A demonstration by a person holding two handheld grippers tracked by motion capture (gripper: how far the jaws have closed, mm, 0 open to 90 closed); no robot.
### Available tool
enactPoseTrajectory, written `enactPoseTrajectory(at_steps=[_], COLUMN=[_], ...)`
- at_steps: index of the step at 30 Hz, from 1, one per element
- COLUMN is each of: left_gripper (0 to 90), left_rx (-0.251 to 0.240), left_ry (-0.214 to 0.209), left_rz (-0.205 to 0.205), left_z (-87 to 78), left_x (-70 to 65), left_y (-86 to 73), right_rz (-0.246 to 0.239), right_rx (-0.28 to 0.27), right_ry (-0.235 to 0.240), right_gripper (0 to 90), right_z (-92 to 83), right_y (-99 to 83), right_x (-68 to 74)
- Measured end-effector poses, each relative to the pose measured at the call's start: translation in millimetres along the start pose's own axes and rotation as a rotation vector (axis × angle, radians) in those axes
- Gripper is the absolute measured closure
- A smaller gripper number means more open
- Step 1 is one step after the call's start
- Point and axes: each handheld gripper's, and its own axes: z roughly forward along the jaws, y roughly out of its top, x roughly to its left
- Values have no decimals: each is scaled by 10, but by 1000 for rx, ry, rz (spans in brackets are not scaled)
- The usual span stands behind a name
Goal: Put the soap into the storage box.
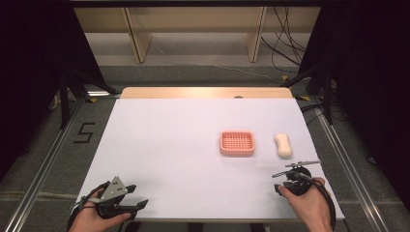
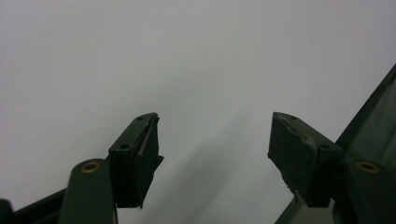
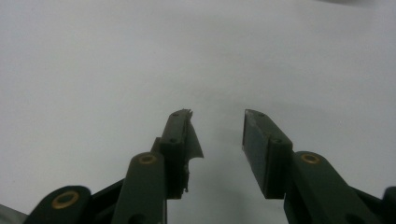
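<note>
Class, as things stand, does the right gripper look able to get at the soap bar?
Probably yes: the right gripper sits just short of the soap bar, bare table between them, jaws apart and holding nothing.

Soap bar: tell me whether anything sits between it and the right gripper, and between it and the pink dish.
Nothing visible does. The soap bar lies just beyond the right gripper with bare white table between. The pink dish sits beside it, apart, with only table surface separating them.

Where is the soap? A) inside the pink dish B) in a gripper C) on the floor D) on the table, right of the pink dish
D: the soap lies on the white table, apart from the pink dish, on its right.
</note>
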Motion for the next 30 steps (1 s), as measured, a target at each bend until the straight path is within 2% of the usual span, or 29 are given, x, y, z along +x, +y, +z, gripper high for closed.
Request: enactPoseTrajectory(at_steps=[1, 3, 4, 5, 6, 8, 9, 10, 11, 12, 13, 14, 15, 16, 17, 18, 19, 20, 22, 24, 25, 26, 27, 30], left_gripper=[331, 331, 331, 330, 331, 331, 330, 330, 331, 331, 331, 331, 330, 330, 330, 330, 330, 331, 331, 330, 330, 330, 331, 331], left_rx=[4, 4, 10, 12, 12, 10, 4, 9, 5, 6, 7, 7, 9, 11, 12, 13, 11, 12, 11, 13, 11, 14, 5, 11], left_ry=[-16, -24, -19, -25, -30, -25, -8, -32, -30, -30, -32, -31, -18, -32, -29, -37, -35, -31, -28, -36, -37, -38, -40, -32], left_rz=[18, 9, 14, 10, 29, 31, 23, 10, 5, 6, 6, 7, 20, 33, 37, 19, 19, 36, 34, 35, 34, 37, 25, 33], left_z=[-14, -7, 3, 6, 0, 0, 2, -8, -7, -8, -5, 2, 4, 0, 2, 2, 0, -4, -3, -4, -1, -6, -1, -5], left_x=[6, -5, -4, -8, -4, -3, -8, -7, -9, -8, -9, -12, -12, -8, -8, -19, -18, -5, -5, -8, -10, -9, -17, -10], left_y=[9, 10, 8, 6, 8, 7, 2, 0, -2, -2, -1, 0, 3, 6, 6, 2, 3, 6, 5, 6, 6, 7, 6, 7], right_rz=[13, 3, 9, 21, 6, 8, -8, -13, -15, -16, -35, -23, -28, -36, -47, -52, -39, 0, 18, 21, 31, 19, 24, 28], right_rx=[0, 6, 19, 22, 25, 23, 25, 37, 42, 46, 62, 66, 73, 80, 81, 88, 93, 122, 132, 142, 148, 145, 158, 171], right_ry=[-8, -12, -27, -20, -38, -29, -45, -53, -52, -28, -34, -30, -47, -57, -45, -46, -58, -50, -50, -66, -49, -63, -58, -66], right_gripper=[624, 623, 624, 624, 625, 625, 623, 622, 620, 618, 613, 612, 610, 606, 602, 601, 599, 598, 597, 595, 594, 593, 591, 586], right_z=[-4, -24, -30, -51, -58, -70, -90, -100, -107, -119, -125, -120, -120, -124, -127, -135, -142, -171, -185, -190, -196, -188, -190, -173], right_y=[9, 17, 32, 52, 74, 101, 157, 187, 217, 247, 275, 309, 340, 369, 397, 426, 457, 485, 533, 575, 593, 608, 627, 673], right_x=[-22, -41, -43, -33, -47, -45, -39, -34, -32, -31, -44, -40, -48, -56, -67, -75, -76, -58, -54, -69, -71, -90, -94, -126])
